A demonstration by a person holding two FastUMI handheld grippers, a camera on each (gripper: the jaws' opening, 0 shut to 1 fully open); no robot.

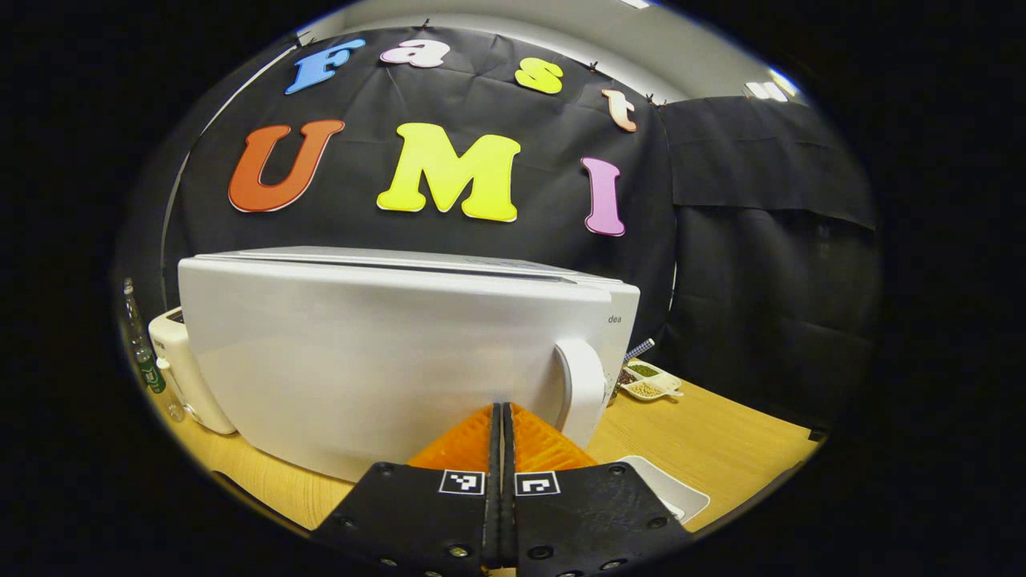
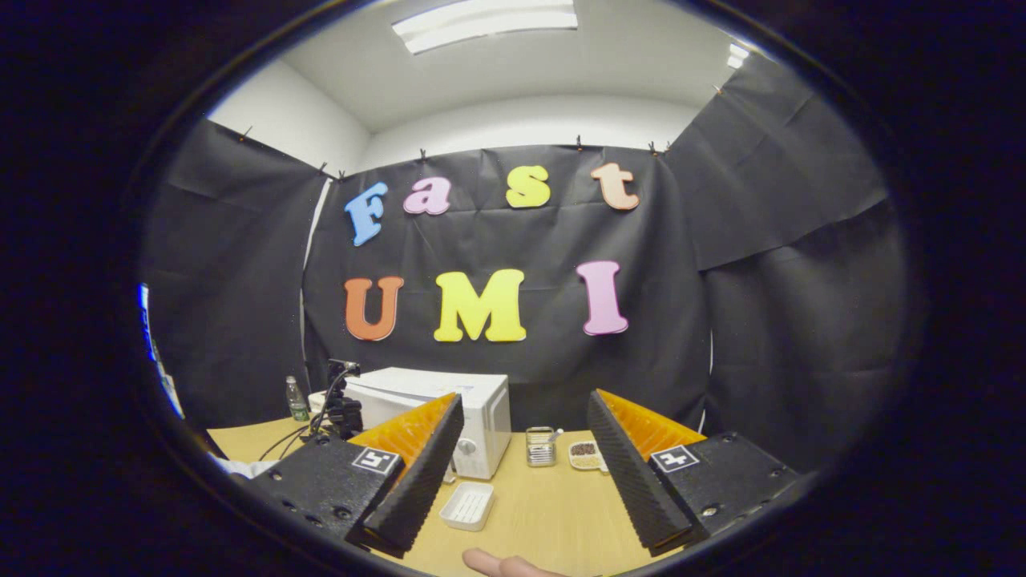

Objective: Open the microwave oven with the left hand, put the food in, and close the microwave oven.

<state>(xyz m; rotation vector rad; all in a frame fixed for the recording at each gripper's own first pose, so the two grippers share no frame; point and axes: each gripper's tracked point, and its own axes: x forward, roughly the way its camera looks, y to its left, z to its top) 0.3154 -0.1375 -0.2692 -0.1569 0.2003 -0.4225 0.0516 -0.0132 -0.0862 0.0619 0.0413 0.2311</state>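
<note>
My left gripper (image 1: 500, 417) sits at the bottom centre of the left gripper view with its fingers pressed flat together, nothing between them. Right ahead, filling the middle of the frame, is the microwave oven (image 1: 385, 353), its door closed, and the door handle (image 1: 583, 389) stands just right of my fingertips. I judge I am close but not yet on it.

In the right gripper view, my right gripper (image 2: 525, 449) is spread wide at the bottom of the frame and carries nothing. Between its fingers, lower centre, a white tray (image 2: 467, 506) lies on the wooden table (image 2: 553, 513) in front of the microwave; I cannot tell whether any food is in it. Farther back near the centre are a small metal rack (image 2: 541, 445) and a divided dish of grains (image 2: 585, 454).

The risks as I see them: with my fingers closed I cannot take the handle, so I must part them first or I will only nudge the door. A skewed pull could drag the whole oven toward the tray.
</note>
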